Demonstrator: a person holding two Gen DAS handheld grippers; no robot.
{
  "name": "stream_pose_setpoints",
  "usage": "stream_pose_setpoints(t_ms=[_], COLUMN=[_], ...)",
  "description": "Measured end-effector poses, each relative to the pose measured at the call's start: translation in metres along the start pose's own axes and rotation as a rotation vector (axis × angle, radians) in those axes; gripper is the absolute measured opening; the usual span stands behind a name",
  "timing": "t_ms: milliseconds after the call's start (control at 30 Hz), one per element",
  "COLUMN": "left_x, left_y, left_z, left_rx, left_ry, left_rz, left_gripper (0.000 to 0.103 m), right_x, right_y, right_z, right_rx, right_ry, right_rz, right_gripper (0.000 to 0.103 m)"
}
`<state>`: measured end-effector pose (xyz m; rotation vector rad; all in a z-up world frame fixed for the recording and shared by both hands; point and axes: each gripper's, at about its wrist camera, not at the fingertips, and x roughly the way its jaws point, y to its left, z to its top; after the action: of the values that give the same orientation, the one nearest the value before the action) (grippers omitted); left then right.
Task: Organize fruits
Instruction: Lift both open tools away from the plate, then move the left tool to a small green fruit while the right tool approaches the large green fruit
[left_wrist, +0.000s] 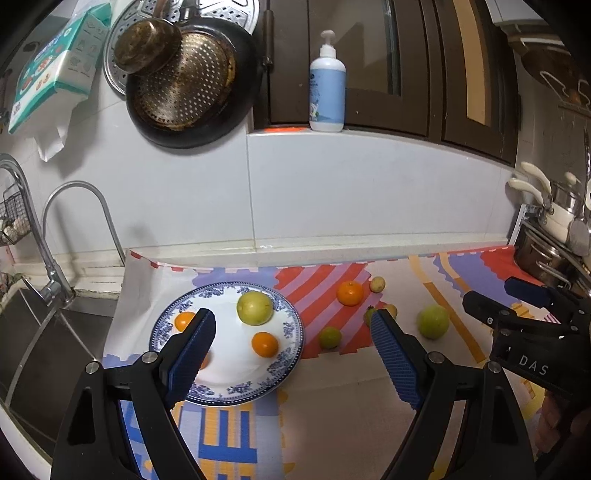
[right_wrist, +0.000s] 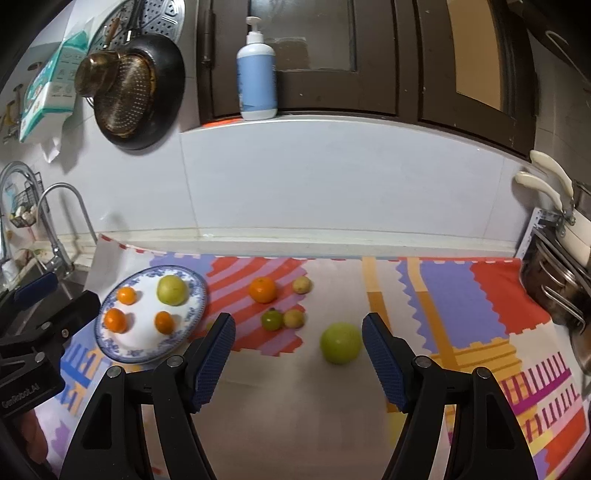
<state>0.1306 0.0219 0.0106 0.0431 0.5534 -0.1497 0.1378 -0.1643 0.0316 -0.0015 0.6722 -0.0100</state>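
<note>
Your counter (right_wrist: 314, 398) carries a bright patterned mat (right_wrist: 480, 291), with the blue-rimmed plate (right_wrist: 110, 349) near the sink, likely as the collecting spot: it already holds one green fruit and three small oranges. Loose on the mat lie a big green fruit (right_wrist: 340, 342), an orange (right_wrist: 262, 290) and four smaller ones. Both your left tool (left_wrist: 291, 354) and right tool (right_wrist: 299, 358) stand apart, empty. You can read "DAS" and "GenRobot.AI" on them.

Plate (right_wrist: 110, 347) left of loose fruits (right_wrist: 280, 306)
</note>
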Motion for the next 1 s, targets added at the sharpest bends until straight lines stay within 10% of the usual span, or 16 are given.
stream_pose_setpoints(t_ms=[700,1000], left_x=[0.077,0.116], left_y=[-0.031,-0.036], left_z=[-0.025,-0.031], left_rx=[0.080,0.085], left_ry=[0.080,0.164], left_rz=[-0.021,-0.041], left_gripper=[0.085,0.065], right_x=[0.066,0.102], right_y=[-0.034,-0.042], right_z=[-0.029,-0.036], right_rx=[0.013,0.030], right_ry=[0.111,0.179], right_rz=[-0.032,-0.023], right_gripper=[0.072,0.072])
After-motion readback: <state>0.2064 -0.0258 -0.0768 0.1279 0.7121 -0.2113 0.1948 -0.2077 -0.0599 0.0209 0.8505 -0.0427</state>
